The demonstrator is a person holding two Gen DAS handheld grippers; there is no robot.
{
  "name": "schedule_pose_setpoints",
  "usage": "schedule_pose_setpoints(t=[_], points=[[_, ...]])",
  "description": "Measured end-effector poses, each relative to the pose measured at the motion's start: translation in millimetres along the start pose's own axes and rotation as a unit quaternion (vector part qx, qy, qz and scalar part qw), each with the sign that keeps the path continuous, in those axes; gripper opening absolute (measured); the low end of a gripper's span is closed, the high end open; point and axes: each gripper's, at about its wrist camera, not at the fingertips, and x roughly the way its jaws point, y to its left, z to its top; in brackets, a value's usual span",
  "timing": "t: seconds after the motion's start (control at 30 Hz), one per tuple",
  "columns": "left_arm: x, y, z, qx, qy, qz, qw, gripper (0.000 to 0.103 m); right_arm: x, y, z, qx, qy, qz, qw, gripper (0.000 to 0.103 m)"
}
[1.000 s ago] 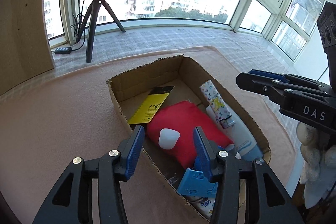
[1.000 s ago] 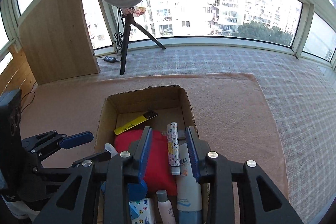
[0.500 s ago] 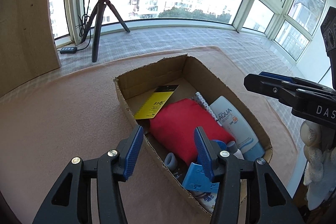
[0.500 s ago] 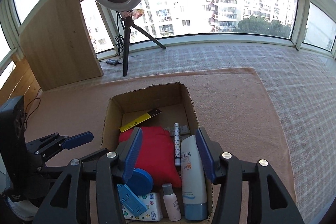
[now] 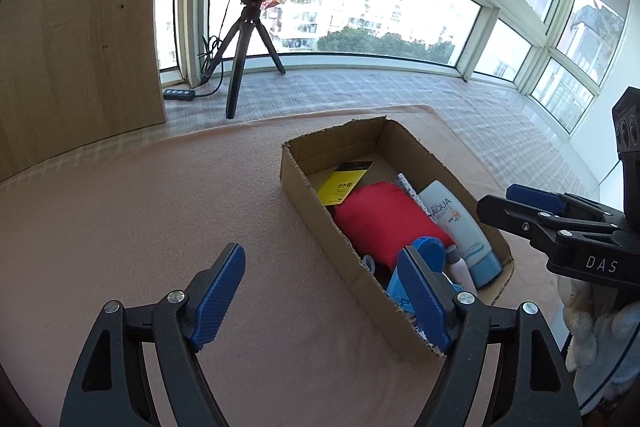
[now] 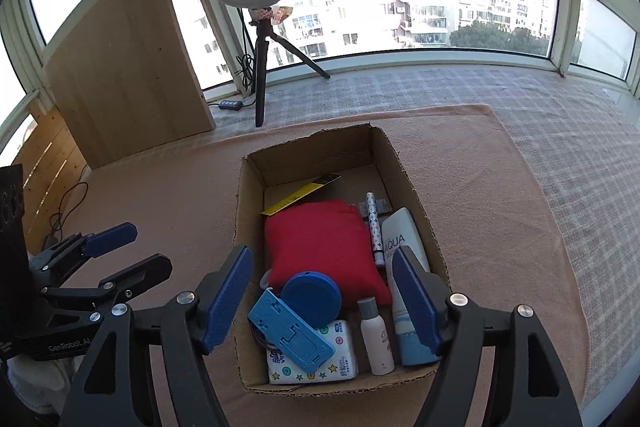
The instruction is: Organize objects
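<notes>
cardboard box [image 6: 416,223] packed w/ items; both tongs wide open, empty.

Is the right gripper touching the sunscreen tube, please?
Apart: in the left wrist view, the right gripper hangs open outside the cardboard box, clear of the sunscreen tube.

hand-held gripper [image 6: 322,301]: black frame | blue ribbed pads | silver screws | possibly white glove

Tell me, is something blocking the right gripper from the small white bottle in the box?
Nothing visible does. The right gripper is open above the cardboard box, and the small white bottle lies uncovered between the tissue pack and the sunscreen tube.
</notes>
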Motion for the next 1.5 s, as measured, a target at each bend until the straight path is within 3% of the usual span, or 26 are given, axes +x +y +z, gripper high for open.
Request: schedule_pose_setpoints(t=[0.53,0.93,1.5], points=[[-78.8,95.3,-49.1,-0.052,0.011,0.055,0.9971,0.093,0.9,78.1,-36.4,0.025,0.014,0.033,0.999,0.071],[-129.0,163.1,-92.8,-0.099,0.008,0.101,0.9899,0.093,7.6,155.1,-63.6,-0.013,0.029,0.051,0.998,0.071],[-166.8,207.5,-137.4,-0.132,0.009,0.134,0.9822,0.093,5.6,219.3,-90.9,-0.051,0.034,0.053,0.997,0.071]])
